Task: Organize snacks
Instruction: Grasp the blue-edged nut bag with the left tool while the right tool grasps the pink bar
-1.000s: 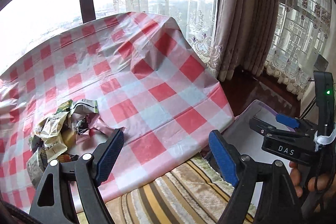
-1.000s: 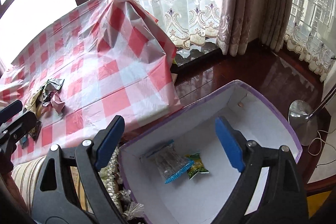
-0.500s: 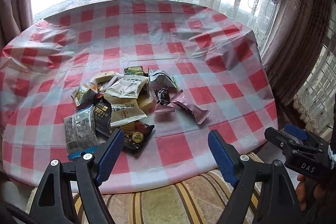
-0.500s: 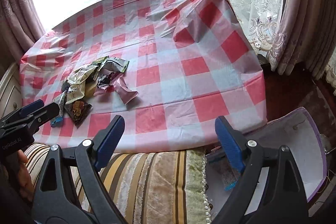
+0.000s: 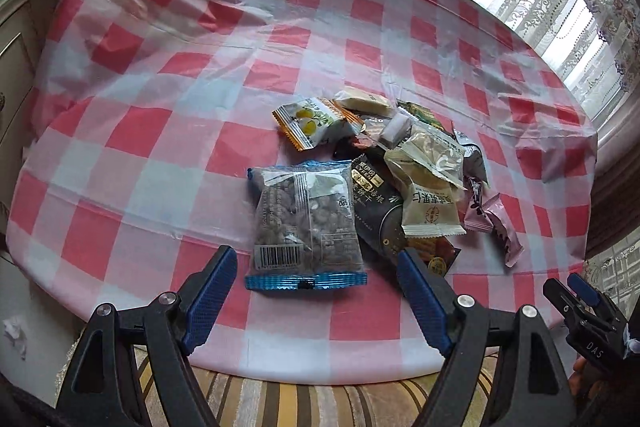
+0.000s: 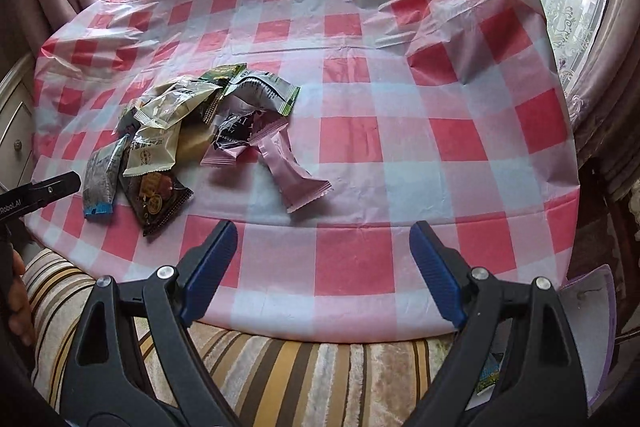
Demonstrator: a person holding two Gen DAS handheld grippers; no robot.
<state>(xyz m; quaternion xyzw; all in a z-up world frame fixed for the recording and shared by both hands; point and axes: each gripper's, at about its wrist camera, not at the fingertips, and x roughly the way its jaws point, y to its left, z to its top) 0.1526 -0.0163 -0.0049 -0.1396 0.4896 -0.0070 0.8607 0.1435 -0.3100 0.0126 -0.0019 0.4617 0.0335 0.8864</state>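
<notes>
Judging by the heap of crinkly foil snack packets on the red-and-white checked plastic tablecloth, most sorting remains; left gripper gapes empty just before it, right gripper likewise, rightward.

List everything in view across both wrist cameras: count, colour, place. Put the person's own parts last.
clear peanut packet: one, blue-edged, nearest the left gripper
black biscuit packet: one, partly under the beige packets
beige packets: at least two, pile middle
orange-edged packet: one, white with yellow fruit, far side of the pile
pink packets: two, right edge of the pile
other snack packets: several, overlapping, count unclear
checked tablecloth: one, red and white, over the table
striped cushion: one, brown and gold, below the table edge
purple-rimmed box: one, white inside, lower right
left gripper: open, empty, blue fingers
right gripper: open, empty, blue fingers
hand: one, partly visible at the left edge of the right wrist view
</notes>
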